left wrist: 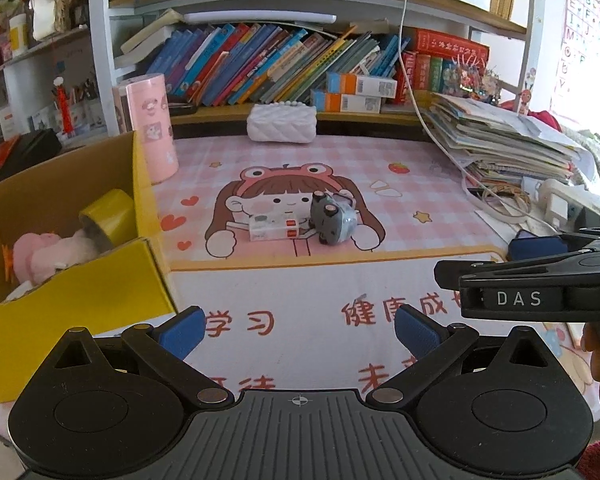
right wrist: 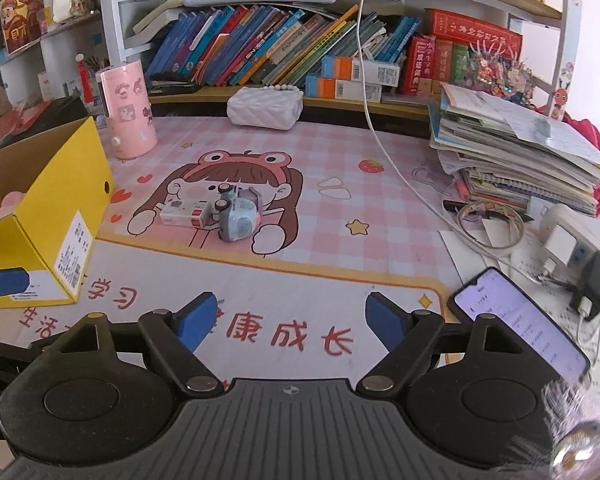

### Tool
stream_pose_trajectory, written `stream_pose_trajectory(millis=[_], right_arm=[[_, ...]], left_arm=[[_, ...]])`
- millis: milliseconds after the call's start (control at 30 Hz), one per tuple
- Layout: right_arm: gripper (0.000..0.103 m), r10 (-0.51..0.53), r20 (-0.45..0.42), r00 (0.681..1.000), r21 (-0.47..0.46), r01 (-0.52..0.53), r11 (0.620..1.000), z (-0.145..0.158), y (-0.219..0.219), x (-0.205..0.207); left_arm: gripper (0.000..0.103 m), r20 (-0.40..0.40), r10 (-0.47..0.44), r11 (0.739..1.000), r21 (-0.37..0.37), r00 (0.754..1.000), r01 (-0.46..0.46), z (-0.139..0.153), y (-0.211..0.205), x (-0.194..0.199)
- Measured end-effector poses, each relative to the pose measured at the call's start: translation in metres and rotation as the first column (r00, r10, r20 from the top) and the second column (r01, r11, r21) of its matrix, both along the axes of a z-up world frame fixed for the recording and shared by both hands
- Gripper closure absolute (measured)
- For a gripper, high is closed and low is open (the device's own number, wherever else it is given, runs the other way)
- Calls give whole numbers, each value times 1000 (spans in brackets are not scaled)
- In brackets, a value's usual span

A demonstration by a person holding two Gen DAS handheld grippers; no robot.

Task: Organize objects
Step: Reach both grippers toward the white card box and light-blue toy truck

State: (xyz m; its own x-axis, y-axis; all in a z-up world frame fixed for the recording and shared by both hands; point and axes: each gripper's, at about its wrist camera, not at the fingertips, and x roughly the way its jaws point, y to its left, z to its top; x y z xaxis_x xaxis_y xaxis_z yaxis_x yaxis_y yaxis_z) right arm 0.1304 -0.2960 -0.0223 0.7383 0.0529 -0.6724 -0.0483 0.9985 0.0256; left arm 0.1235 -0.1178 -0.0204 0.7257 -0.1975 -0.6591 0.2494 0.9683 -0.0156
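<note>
While both claws hang apart and empty, left claw (left wrist: 298,330) and right claw (right wrist: 288,318), the toy car (right wrist: 238,216) lies tipped on the bench (right wrist: 380,208) at 12 o'clock, touching a small box (right wrist: 186,214). Likely light, rigid, smooth plastic; grip across its body, clear of the wheels.

The worktop (right wrist: 380,216) was covered by a smooth, slightly glossy printed mat. The box (left wrist: 80,296) was cardboard, glossy yellow outside and raw matt brown inside, holding a shiny yellow tape roll (left wrist: 108,216) and a fluffy pink plush toy (left wrist: 40,256). The toy car (right wrist: 238,216) looked like hard grey plastic with a sheen. The white pouch (right wrist: 264,110) had a quilted, soft-looking surface. The tongs (right wrist: 290,320) were matt black plastic with textured blue pads (right wrist: 198,318) and bare metal pivots. The phone (right wrist: 520,332) screen was glossy glass.
</note>
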Motion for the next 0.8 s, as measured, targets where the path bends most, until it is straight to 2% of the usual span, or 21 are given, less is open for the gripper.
stream_pose_trajectory(millis=[100, 333, 400, 800], right_arm=[[22, 17, -8, 1000, 8, -17, 1000, -3, -5, 9], [36, 62, -29, 998, 45, -60, 997, -9, -15, 29], [36, 67, -32, 997, 56, -65, 996, -10, -17, 35], [36, 72, 4, 997, 105, -72, 992, -6, -31, 67]], left_arm=[[1, -6, 9, 1000, 12, 1000, -9, -1, -6, 5], [2, -3, 37, 995, 89, 999, -37, -4, -21, 16], [3, 3, 37, 993, 111, 999, -37, -4, -25, 19], [22, 44, 42, 979, 199, 998, -51, -6, -49, 38]])
